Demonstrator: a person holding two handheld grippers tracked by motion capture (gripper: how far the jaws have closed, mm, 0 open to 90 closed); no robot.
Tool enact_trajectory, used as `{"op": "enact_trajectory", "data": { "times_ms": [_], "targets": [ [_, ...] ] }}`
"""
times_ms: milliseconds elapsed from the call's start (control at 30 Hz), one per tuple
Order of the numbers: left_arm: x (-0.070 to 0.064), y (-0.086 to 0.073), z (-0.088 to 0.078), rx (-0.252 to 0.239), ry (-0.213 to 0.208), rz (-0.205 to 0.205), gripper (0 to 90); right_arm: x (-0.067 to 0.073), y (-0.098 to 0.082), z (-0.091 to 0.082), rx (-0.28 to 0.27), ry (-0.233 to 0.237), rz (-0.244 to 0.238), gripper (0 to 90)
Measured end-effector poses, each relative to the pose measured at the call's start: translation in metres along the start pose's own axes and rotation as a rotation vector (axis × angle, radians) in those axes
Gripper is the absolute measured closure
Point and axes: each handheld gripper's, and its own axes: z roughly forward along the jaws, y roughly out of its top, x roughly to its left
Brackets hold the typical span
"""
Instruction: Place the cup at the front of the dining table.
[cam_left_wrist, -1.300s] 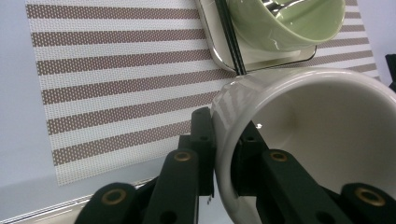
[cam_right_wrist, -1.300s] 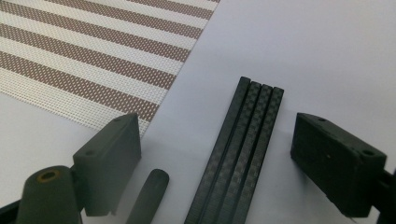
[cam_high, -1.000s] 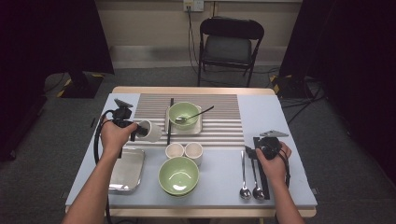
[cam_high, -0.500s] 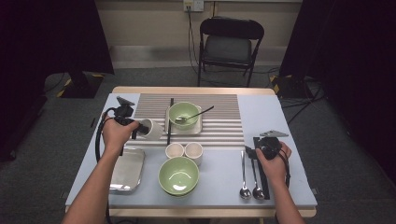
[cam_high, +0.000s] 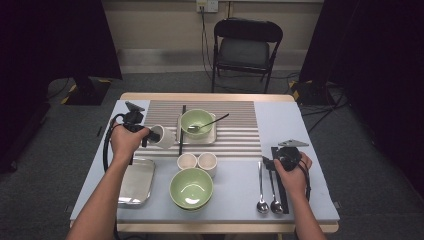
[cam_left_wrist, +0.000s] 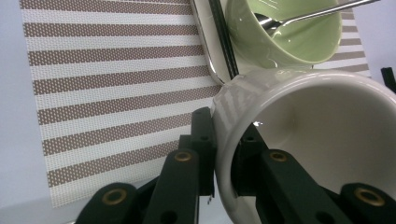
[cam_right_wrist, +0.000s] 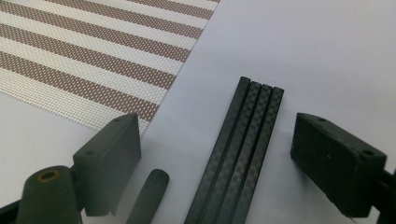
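The left gripper clamps the cup wall, tilted over the striped mat. The right gripper stands open over chopsticks on the pale bench; a chair stands behind.

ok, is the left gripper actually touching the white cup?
Touching. In the left gripper view the left gripper has one jaw outside and one inside the wall of the white cup, pinching its rim, with the cup tilted on its side.
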Motion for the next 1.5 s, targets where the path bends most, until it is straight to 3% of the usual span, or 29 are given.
{"op": "enact_trajectory", "data": {
  "times_ms": [300,500,1500],
  "targets": [
    [0.005,0.003,0.003,-0.005,-0.009,-0.028,82.2,0.0,0.0,0.0,0.0,0.0,0.0,14.9],
    [0.004,0.006,0.005,-0.005,0.017,-0.015,82.2,0.0,0.0,0.0,0.0,0.0,0.0,15.0],
    [0.014,0.013,0.016,-0.008,0.018,-0.057,82.2,0.0,0.0,0.0,0.0,0.0,0.0,15.0]
  ]
}}
